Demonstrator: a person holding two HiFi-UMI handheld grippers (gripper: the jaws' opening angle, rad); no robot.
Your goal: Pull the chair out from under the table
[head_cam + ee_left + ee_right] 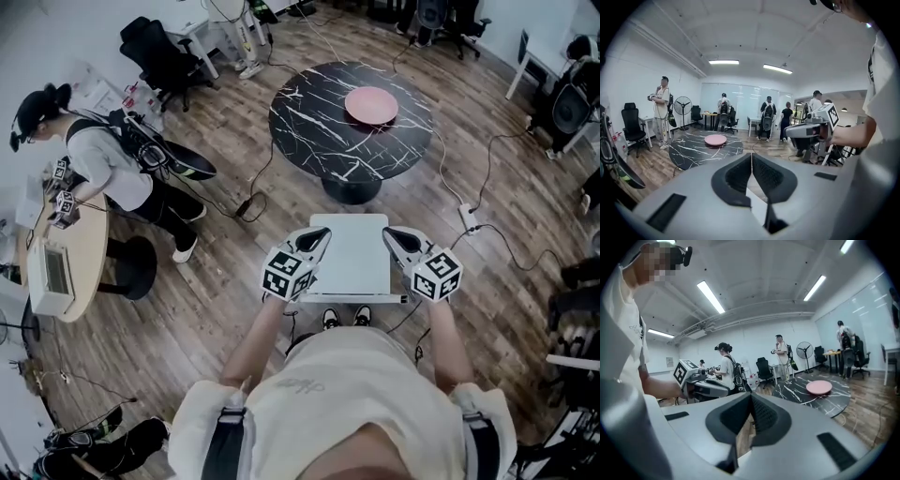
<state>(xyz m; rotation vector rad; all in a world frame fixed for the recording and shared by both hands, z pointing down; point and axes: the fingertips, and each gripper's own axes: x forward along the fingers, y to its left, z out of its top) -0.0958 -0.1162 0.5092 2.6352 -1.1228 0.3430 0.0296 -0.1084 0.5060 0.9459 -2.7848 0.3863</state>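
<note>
While the left tool point(322, 234) hangs pressed together on nothing, the white square-topped chair point(352, 262) stands clear of the round black marble-patterned desk point(309, 122), just before the person's feet. The right tool point(389, 234) is likewise pressed together and empty, so the pull looks finished.

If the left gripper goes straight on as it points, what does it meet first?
Likely the rim of the black marble table; the left gripper aims just beside its edge, so it could miss.

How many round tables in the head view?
2: black marble table, top centre, under a pink plate; light wooden table, left edge. Others may be out of frame.
</note>
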